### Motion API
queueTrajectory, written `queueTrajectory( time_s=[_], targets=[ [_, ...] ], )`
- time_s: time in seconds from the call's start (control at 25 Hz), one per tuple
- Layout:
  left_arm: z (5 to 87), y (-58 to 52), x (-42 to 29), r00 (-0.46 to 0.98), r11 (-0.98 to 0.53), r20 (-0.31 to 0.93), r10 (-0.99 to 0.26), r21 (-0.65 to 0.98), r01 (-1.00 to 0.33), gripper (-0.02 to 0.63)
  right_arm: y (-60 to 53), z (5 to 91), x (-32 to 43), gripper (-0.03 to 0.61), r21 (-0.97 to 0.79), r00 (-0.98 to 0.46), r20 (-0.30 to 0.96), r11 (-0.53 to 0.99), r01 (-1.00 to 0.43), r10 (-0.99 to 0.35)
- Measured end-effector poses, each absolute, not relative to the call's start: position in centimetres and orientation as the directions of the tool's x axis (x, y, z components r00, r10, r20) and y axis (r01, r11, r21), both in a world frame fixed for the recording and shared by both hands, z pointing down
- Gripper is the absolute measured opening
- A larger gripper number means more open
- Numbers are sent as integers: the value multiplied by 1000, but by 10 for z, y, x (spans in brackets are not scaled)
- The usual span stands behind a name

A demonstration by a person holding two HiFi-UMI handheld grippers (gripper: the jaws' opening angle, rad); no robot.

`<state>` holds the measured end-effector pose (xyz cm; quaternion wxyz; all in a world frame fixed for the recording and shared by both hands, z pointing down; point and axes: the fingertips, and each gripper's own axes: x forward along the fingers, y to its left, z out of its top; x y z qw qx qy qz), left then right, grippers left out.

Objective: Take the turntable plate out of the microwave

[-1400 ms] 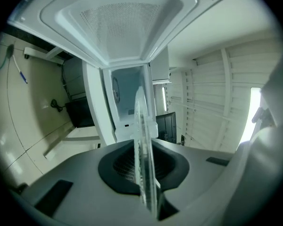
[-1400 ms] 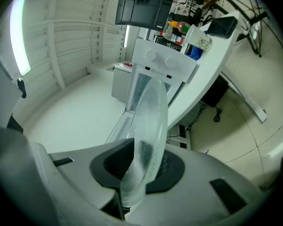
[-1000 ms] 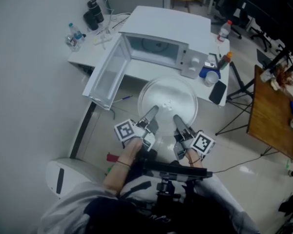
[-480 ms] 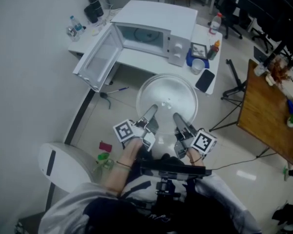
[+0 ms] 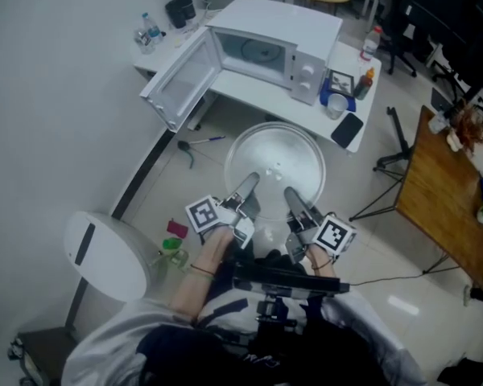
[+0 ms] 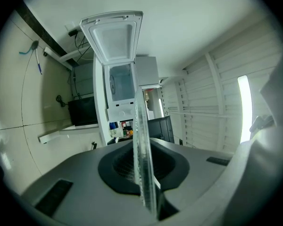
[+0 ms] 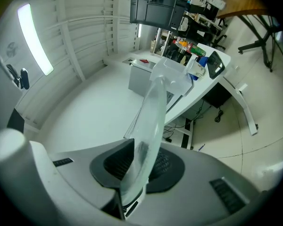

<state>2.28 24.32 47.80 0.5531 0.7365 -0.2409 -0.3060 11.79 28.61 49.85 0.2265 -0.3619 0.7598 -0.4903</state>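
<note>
The round clear glass turntable plate is held level in the air over the floor, well in front of the microwave. My left gripper is shut on the plate's near rim at the left. My right gripper is shut on the near rim at the right. In the left gripper view the plate's edge runs between the dark pads of the left gripper. In the right gripper view the plate stands tilted between the pads of the right gripper. The microwave door hangs open to the left.
The microwave stands on a white table with bottles, a black kettle, a cup and a phone. A white round bin stands near left. A wooden table is at the right, a stand's legs beside it.
Both grippers with the plate have drawn back from the microwave table, which now lies farther off in the picture. Both grips on the rim are the same.
</note>
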Motion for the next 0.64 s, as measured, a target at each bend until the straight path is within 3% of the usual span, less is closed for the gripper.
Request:
queueTrajectory(
  time_s=[0.64],
  targets=[
    [478,257,7,664,-258,-175,-727,966,-28,15,296,497,106,64,-904,-661,31,261,-338,-749]
  ],
)
